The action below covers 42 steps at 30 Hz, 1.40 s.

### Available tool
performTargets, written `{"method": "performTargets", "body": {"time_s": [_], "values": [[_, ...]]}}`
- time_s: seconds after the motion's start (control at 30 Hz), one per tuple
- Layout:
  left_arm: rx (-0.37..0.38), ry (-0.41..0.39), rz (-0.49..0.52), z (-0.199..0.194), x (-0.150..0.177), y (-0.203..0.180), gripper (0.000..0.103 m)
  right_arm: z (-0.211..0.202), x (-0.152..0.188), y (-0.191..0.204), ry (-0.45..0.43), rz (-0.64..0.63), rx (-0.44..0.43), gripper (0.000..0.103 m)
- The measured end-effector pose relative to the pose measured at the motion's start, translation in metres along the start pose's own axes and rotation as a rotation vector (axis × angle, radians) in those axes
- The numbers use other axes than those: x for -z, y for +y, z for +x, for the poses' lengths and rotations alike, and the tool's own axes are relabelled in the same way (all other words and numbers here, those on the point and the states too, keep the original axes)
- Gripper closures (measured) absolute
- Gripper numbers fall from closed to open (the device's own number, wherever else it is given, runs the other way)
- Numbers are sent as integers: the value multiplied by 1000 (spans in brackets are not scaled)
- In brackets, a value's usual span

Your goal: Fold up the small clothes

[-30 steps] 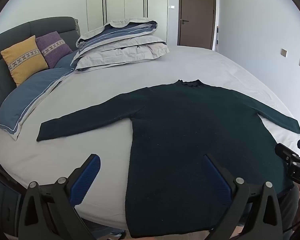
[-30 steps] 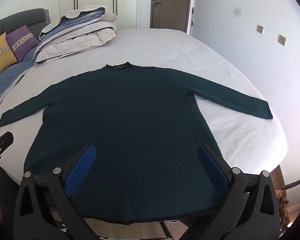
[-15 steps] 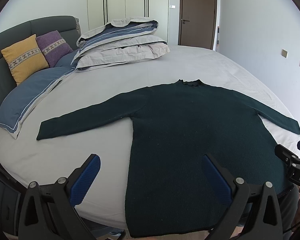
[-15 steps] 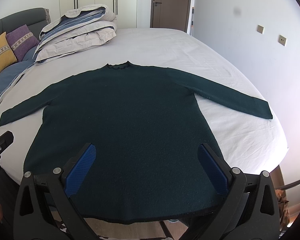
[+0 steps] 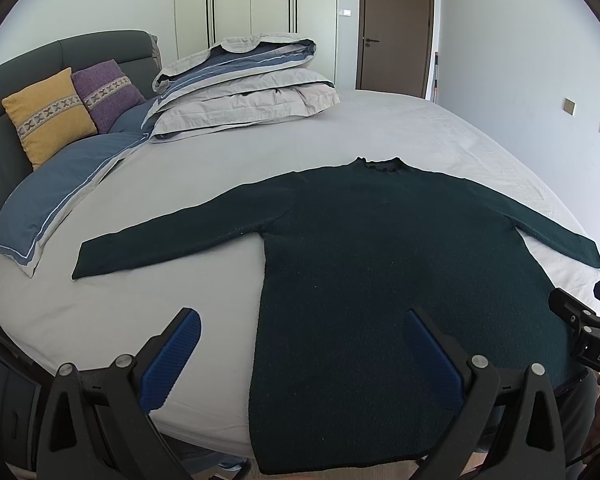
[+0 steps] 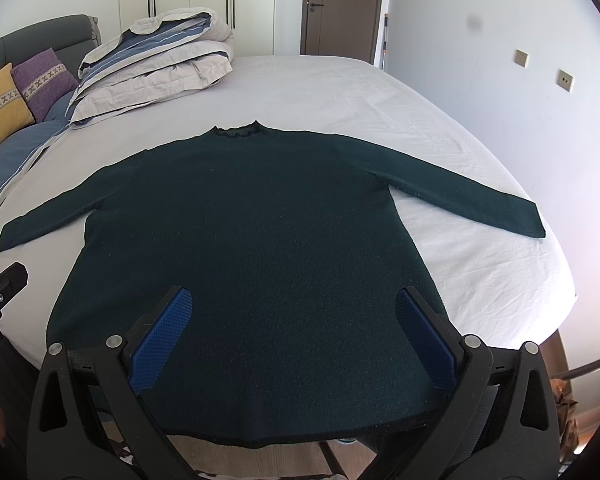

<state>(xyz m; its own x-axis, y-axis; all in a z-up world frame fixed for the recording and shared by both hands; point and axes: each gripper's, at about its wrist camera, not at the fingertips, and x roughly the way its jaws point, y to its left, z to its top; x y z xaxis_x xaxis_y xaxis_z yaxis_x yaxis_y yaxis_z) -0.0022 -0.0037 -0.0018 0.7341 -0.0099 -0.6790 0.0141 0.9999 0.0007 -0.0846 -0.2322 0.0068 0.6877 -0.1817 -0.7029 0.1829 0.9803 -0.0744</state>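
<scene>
A dark green long-sleeved sweater [image 5: 380, 264] lies flat on the bed [image 5: 172, 296], sleeves spread wide, collar far, hem hanging over the near edge. It also shows in the right wrist view [image 6: 260, 240]. My left gripper [image 5: 304, 356] is open and empty, above the sweater's near left side. My right gripper [image 6: 292, 332] is open and empty, above the sweater's lower body. The right gripper's side shows at the right edge of the left wrist view [image 5: 580, 320].
A folded duvet [image 5: 240, 88] lies at the back of the bed. Yellow [image 5: 48, 116] and purple [image 5: 108, 94] cushions lean on the dark headboard at the left, above a blue pillow [image 5: 60, 196]. The wall [image 6: 520, 120] is close on the right.
</scene>
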Motion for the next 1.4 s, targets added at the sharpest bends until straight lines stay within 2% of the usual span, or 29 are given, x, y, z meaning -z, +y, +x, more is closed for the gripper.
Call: {"method": "performTargets", "body": {"time_s": [1.4], "values": [[4,7,-6,1,1,1,0,5,6,6,13,-6,4,0]]}}
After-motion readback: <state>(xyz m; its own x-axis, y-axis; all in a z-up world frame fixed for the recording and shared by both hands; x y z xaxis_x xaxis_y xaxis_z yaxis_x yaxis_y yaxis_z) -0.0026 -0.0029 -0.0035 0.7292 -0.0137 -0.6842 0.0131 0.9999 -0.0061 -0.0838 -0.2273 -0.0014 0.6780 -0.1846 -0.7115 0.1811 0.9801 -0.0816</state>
